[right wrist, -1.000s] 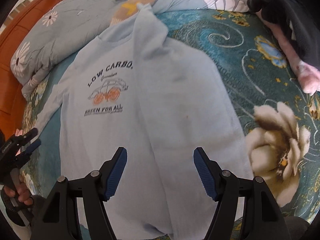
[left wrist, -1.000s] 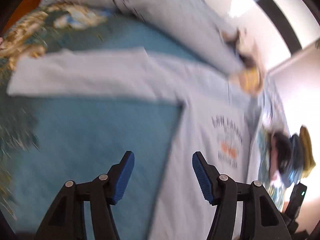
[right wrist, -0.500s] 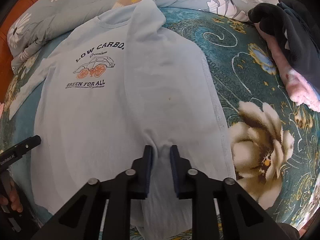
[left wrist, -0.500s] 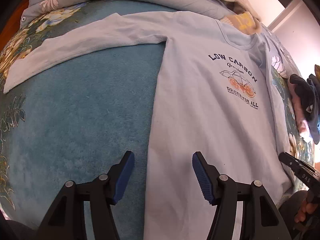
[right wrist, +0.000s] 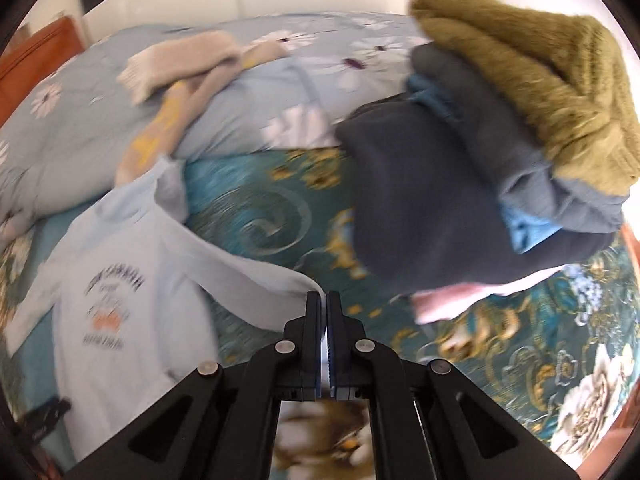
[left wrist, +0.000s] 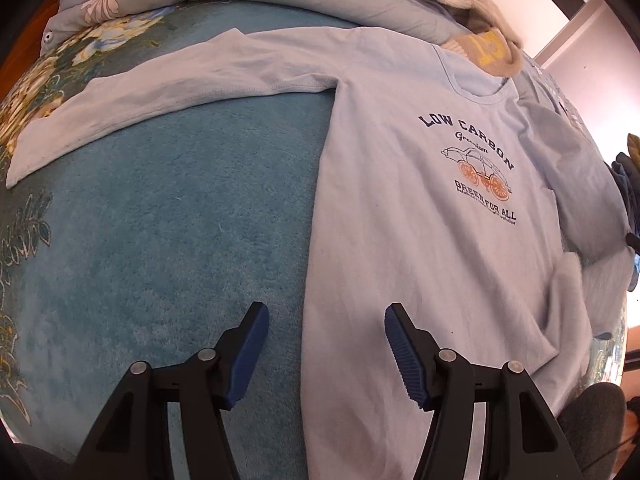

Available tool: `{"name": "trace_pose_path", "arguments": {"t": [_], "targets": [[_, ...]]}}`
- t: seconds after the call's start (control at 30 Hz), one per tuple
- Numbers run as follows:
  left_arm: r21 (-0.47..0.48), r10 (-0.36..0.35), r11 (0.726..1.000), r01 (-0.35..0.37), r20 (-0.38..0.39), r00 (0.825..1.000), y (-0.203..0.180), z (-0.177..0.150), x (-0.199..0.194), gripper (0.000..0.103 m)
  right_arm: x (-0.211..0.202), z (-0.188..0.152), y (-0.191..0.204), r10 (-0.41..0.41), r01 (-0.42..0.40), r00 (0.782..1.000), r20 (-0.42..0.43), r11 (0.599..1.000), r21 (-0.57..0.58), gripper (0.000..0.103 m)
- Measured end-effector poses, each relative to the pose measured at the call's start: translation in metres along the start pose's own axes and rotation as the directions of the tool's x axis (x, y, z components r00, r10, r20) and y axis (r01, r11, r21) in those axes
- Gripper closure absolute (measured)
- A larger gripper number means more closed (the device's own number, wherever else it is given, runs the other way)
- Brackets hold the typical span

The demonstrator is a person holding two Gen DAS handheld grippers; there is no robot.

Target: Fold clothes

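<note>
A light blue long-sleeve shirt (left wrist: 420, 240) printed "LOW CARBON GREEN FOR ALL" lies face up on the teal bedspread (left wrist: 160, 240). Its left sleeve (left wrist: 160, 92) stretches out to the side. My left gripper (left wrist: 322, 340) is open, its fingers straddling the shirt's left side edge near the hem. My right gripper (right wrist: 323, 300) is shut on the shirt's lower right part (right wrist: 248, 280) and holds it lifted, pulling a fold of cloth up and to the right. The print shows blurred in the right wrist view (right wrist: 112, 300).
A stack of folded clothes, dark navy (right wrist: 432, 200) with an olive knit sweater (right wrist: 540, 80) on top, sits at the right. A beige and yellow garment (left wrist: 480, 40) lies by the shirt's collar on a pale floral quilt (right wrist: 280, 92). An orange headboard (right wrist: 28, 68) is behind.
My right gripper closed on the shirt's lower right part, then lifted and swung it right toward the folded stack. My left gripper stayed open and came down to the shirt's left edge.
</note>
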State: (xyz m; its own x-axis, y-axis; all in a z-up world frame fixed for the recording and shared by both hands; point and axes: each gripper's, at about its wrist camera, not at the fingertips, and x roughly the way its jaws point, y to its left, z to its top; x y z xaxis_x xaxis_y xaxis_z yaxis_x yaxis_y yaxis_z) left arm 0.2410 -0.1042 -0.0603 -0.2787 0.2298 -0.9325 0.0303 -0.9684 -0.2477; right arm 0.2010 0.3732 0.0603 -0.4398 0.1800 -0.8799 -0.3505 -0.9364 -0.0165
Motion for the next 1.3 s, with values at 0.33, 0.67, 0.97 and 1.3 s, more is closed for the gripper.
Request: {"name": "trace_pose_path", "arguments": {"t": [0.33,0.67,0.97,1.3], "targets": [[-0.028,0.006,1.000,-0.006,0.000,1.000,0.002,-0.005,-0.007,0.039,0.015,0.011,0.000,-0.036,0.035,0.999,-0.018,0.999,-0.021,0.097],[-0.081,-0.013,0.997,0.013,-0.001,1.000,0.008,-0.030,-0.028,0.038,0.000,-0.056,0.039,0.371,-0.367,0.922,-0.110,0.928,0.056,0.050],[-0.164,-0.016,0.986,0.011,-0.027,0.999,0.027,-0.056,-0.037,0.038,0.055,-0.086,0.080,0.435,-0.438,0.876,-0.210,0.898,0.033,0.050],[-0.217,-0.070,0.975,0.051,-0.077,0.995,0.031,-0.068,-0.031,0.038,0.043,-0.107,0.066,0.475,-0.472,0.814,-0.336,0.876,0.094,0.097]]}}
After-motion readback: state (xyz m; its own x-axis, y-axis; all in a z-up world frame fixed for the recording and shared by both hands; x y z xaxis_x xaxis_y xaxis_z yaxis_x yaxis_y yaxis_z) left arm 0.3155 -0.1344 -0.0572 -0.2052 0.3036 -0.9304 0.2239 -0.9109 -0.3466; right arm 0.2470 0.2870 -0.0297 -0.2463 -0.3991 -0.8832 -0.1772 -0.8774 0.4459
